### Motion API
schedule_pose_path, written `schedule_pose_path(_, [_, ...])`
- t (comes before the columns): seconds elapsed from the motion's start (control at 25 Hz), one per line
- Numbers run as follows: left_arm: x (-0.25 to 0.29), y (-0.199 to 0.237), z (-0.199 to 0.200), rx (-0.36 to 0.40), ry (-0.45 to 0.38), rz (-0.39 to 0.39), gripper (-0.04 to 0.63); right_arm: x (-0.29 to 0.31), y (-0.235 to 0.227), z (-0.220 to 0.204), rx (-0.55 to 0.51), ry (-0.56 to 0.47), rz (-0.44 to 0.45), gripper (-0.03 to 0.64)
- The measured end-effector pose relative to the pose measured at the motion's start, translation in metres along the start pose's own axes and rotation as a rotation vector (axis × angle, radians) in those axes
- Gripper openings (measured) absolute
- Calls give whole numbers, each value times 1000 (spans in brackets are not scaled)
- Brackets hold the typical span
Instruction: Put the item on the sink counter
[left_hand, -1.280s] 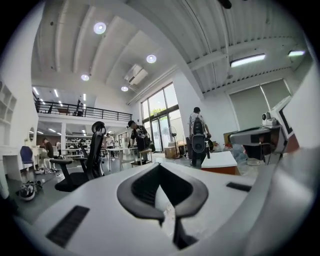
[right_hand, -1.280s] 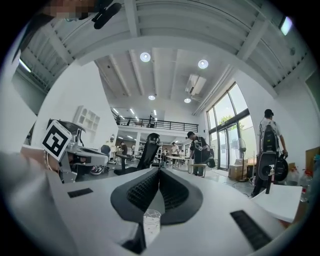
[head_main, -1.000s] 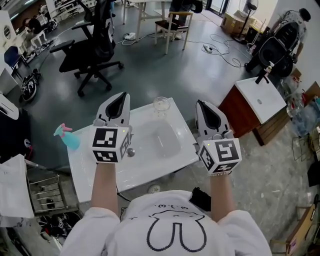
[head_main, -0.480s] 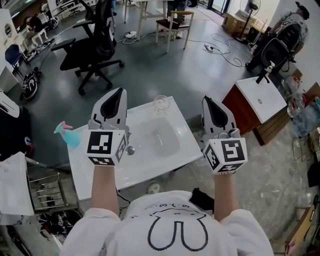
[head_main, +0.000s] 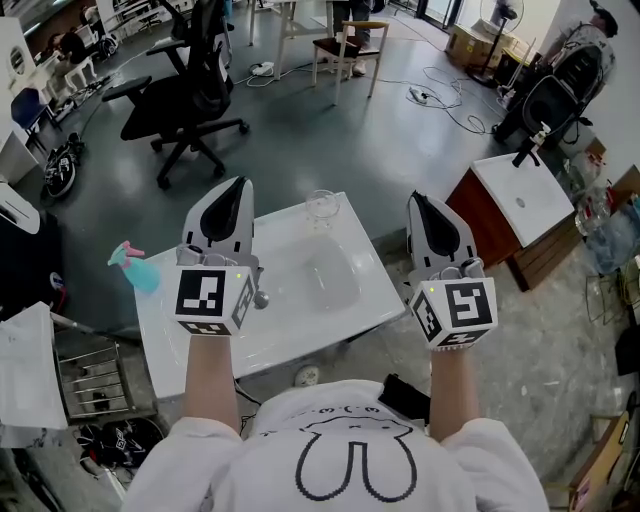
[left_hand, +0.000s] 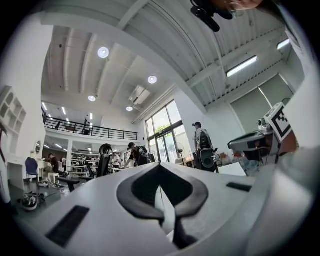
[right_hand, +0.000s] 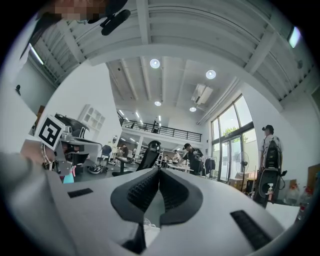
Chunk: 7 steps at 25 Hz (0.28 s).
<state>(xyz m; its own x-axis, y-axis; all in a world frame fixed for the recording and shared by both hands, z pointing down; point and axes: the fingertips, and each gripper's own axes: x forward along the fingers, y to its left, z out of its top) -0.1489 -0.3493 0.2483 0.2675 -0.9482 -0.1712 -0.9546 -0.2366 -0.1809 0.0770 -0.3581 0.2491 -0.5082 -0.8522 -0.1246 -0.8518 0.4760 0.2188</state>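
A white sink counter (head_main: 200, 335) with a sunken basin (head_main: 326, 280) stands below me. A clear glass (head_main: 322, 209) sits on its far edge, and a teal spray bottle with a pink trigger (head_main: 134, 271) stands at its left end. My left gripper (head_main: 241, 184) hovers over the counter's left half, shut with nothing in it. My right gripper (head_main: 417, 199) hangs just past the counter's right edge, also shut and empty. Both point roughly level, out into the room. In the left gripper view (left_hand: 159, 166) and the right gripper view (right_hand: 159, 170) the jaws meet at their tips.
A small faucet knob (head_main: 262, 298) sits by the basin. A black office chair (head_main: 185, 95) and a wooden chair (head_main: 345, 50) stand beyond the counter. A second sink on a brown cabinet (head_main: 515, 205) is at the right. A wire rack (head_main: 92, 385) stands at the lower left.
Both grippers have risen a little and tipped slightly upward; the right one has drifted right of the counter edge. Both stay shut and empty.
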Motion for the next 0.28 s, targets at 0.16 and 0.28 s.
schedule_pose_path(0.16, [1, -1, 1, 4, -11, -2, 9, 4, 3, 0, 4, -9, 16, 28])
schedule_pose_path(0.28, [2, -2, 0, 0, -18, -3, 9, 6, 7, -1, 5, -14, 30, 28])
